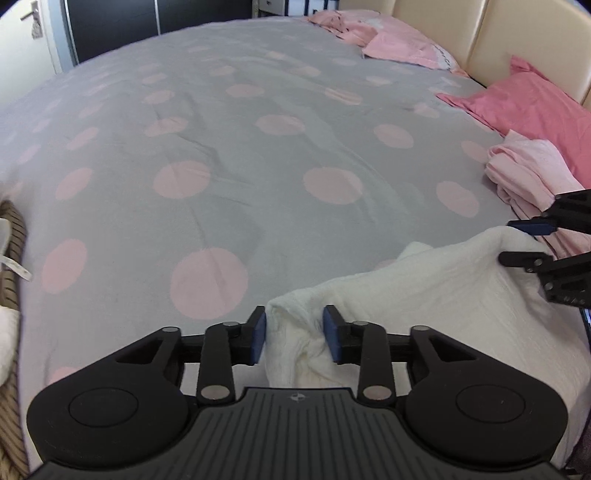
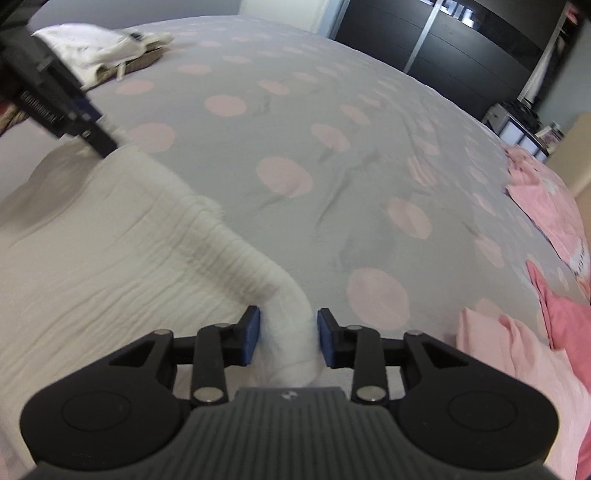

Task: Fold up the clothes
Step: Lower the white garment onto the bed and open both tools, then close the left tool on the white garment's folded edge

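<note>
Both pairs of jaws stood partly apart, each with a bunched fold of the white garment (image 1: 424, 295) between the blue pads. On your left gripper (image 1: 294, 334) the cloth sat between the pads with a sliver of gap at the left one, so no squeeze showed. On your right gripper (image 2: 286, 336) the rolled edge of the garment filled the space between the pads, touching or nearly touching both; whether they pressed on it, you could not tell.

Ahead of both jaws stretched the bed (image 1: 258, 155), its grey cover dotted with pale pink circles. The white garment lay on the bed's near edge, spread between your two grippers, its ribbed hem running from one to the other. Beyond your right jaws and to their right sat a stack of folded pink clothes (image 1: 532, 177), and behind that a deeper pink pillow (image 1: 535, 103) against the cream headboard (image 1: 517, 29). Farther off, more pale pink bedding (image 1: 391, 40) lay along the headboard. To the left of your left jaws a woven basket (image 1: 11, 258) holding white cloth stood at the bed's edge.
</note>
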A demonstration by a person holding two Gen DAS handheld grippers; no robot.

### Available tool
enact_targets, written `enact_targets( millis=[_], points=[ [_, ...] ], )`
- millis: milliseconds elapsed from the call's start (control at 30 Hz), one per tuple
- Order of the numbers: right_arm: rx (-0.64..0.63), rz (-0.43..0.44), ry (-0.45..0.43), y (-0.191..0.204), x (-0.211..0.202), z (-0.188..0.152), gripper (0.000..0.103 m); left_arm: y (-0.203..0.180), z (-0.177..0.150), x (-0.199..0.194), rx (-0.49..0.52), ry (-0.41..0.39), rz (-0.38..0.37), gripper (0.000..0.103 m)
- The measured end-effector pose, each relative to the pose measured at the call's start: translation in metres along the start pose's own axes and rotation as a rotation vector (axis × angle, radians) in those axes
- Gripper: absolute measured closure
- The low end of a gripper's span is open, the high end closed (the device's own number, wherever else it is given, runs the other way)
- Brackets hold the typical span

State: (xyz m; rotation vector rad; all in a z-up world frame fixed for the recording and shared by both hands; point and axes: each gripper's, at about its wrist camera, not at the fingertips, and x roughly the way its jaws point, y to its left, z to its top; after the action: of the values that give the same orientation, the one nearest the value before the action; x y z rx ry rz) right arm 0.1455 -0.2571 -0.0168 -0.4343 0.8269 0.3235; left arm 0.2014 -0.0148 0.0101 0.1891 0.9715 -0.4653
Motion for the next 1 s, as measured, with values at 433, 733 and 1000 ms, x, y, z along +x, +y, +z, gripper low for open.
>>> enact_targets(
  millis=[433,733,1000],
  points=[
    [0.302,0.166,-0.094,0.008,-0.076,-0.022,0.055,-0.064,-0.045,-0.062,0.034,-0.113,-0.112,0.058],
    [0.252,0.216,-0.051,0.068,-0.073,-0.062,0.047,-0.097,-0.106,-0.023,-0.026,-0.030,-0.117,0.058],
    [0.258,0.191,-0.030,0.077,-0.049,-0.074,0.046,-0.091,-0.116,-0.007,-0.070,-0.031,-0.090,0.056]
  ],
)
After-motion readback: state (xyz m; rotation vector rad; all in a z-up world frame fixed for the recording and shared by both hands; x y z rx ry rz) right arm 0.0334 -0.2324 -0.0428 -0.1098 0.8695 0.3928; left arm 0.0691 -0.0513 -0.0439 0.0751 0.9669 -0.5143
